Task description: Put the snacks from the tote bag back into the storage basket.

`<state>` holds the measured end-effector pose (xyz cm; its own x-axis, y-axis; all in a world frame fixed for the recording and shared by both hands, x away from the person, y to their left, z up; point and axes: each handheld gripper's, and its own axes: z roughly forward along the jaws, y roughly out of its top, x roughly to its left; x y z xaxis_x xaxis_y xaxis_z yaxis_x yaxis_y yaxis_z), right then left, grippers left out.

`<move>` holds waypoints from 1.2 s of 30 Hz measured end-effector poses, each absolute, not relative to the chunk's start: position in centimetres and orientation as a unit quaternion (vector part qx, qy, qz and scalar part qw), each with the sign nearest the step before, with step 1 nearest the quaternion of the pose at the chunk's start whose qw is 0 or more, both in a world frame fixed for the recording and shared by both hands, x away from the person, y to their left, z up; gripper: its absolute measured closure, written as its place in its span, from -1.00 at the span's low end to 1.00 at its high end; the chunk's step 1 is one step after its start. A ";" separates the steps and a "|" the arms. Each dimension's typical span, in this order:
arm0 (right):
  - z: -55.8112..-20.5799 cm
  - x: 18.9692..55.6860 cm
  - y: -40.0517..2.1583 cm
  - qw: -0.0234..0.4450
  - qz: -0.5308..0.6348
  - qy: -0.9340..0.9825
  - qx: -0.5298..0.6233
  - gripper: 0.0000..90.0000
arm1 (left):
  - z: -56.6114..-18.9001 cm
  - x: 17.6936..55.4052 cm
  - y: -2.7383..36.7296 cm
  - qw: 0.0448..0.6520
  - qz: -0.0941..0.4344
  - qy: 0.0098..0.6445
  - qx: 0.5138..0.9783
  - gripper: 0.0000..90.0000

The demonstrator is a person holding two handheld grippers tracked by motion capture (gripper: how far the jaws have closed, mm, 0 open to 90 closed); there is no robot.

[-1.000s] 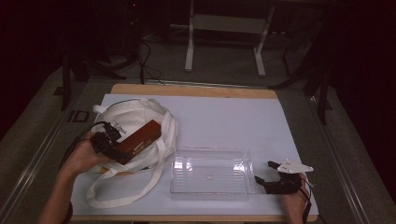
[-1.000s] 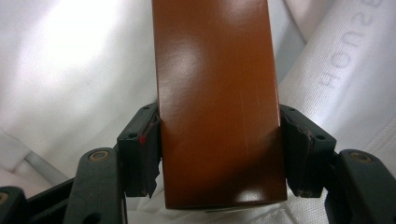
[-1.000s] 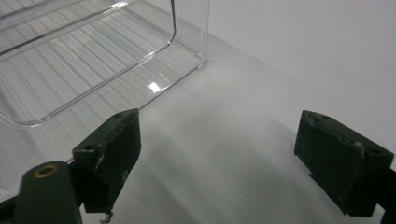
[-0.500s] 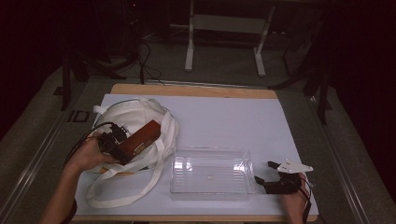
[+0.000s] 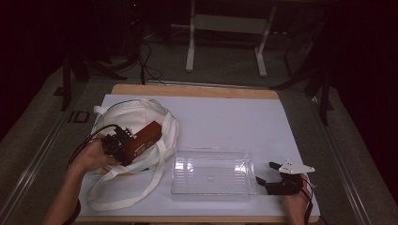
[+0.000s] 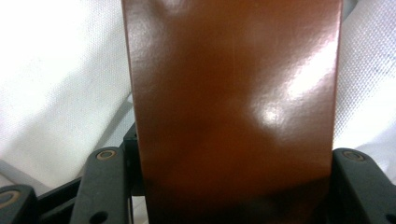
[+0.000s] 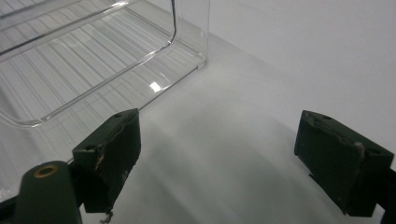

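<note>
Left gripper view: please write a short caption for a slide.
Left gripper closing on a glossy brown box over white bag.

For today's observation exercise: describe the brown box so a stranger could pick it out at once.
Start at the white table, then find the white cloth bag on its left. The brown box lies on that bag, between the left gripper jaws: glossy reddish-brown, the one dark, hard-edged thing there.

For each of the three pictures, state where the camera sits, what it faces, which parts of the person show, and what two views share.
High view: above the table, looking forward and down; both forearms and hands show.
Left gripper view: on the left gripper, facing the glossy brown box between its jaws, white cloth bag behind.
Right gripper view: on the open right gripper, facing the clear plastic tray.
Shared: high and right gripper views show the tray.
</note>
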<state>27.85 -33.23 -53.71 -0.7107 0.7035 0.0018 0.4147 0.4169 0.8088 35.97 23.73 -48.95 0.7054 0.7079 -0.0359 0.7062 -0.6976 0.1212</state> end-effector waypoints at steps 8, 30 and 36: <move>-53.7 27.9 -33.2 0.171 0.420 0.824 0.339 -0.67 | -48.7 36.2 23.6 0.051 0.002 0.386 0.921 -0.05; -53.7 27.9 -33.2 0.172 0.419 0.825 0.338 -0.67 | -47.5 34.8 24.2 0.088 0.065 0.323 0.940 -0.02; -53.7 27.8 -33.2 0.173 0.419 0.825 0.338 -0.67 | -47.0 34.6 24.1 0.089 0.067 0.313 0.943 -0.03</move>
<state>27.84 -33.22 -53.71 -0.7116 0.7026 -0.0013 0.4127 0.4195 0.8085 34.62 24.12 -47.01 0.7945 0.6031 0.0710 0.5793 -0.7878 0.2092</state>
